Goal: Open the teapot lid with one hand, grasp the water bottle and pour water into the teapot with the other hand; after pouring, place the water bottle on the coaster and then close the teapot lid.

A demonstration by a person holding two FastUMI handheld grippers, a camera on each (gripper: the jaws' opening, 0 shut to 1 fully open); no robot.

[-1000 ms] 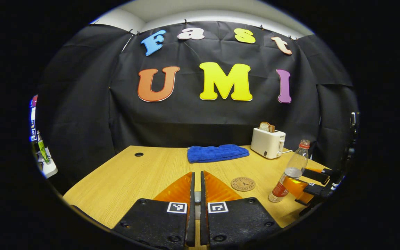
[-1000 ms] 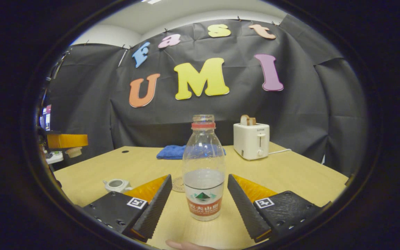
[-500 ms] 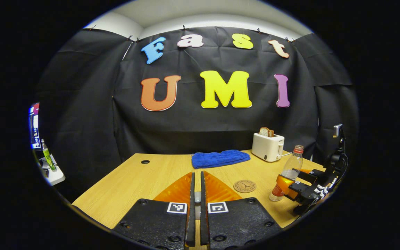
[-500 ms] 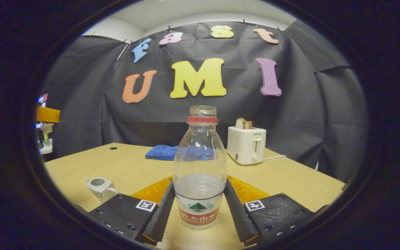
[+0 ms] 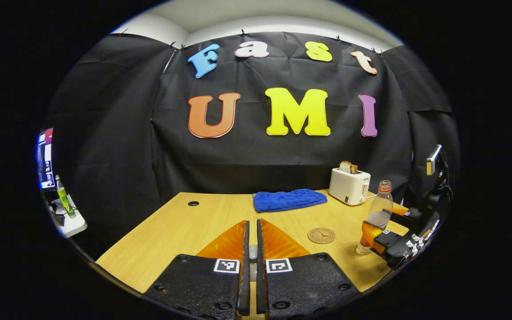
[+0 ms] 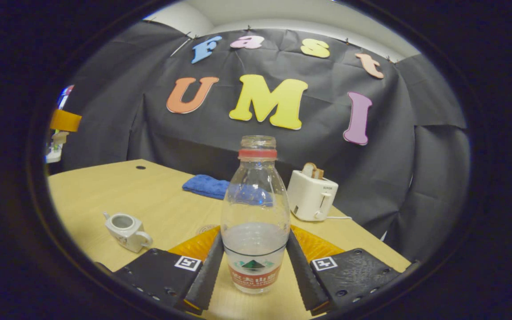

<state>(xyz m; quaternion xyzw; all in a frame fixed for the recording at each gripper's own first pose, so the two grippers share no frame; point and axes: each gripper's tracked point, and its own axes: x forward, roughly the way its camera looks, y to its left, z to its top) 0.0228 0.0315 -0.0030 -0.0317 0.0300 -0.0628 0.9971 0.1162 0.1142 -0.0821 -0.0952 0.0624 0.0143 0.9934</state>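
Gripping the water bottle [image 6: 255,213] low on its body, our right gripper [image 6: 255,266] has both fingers pressed against the labelled lower section, one on each side. The bottle stands upright between them, uncapped, with a red ring below its mouth and water filling roughly its lower third. In the left gripper view we see the same bottle [image 5: 375,217] at the right side of the wooden table [image 5: 180,231], with the right gripper [image 5: 382,238] clamped around its lower part.

Our left gripper [image 5: 250,253] has its fingers drawn nearly together on a small pale object, the teapot lid [image 5: 252,252], of which little is visible in the narrow gap.

We note the white teapot [image 6: 125,229] in the right gripper view, standing lidless on the table to the left of the bottle and well apart from it, mouth open upward. The round coaster [image 5: 321,235] lies flat on the table between the left gripper's fingers and the bottle, nothing resting on it.

Farther back we record a folded blue cloth [image 5: 289,199] near the table's far edge and, to its right, a white toaster [image 5: 349,187] with a bread slice standing in its slot.
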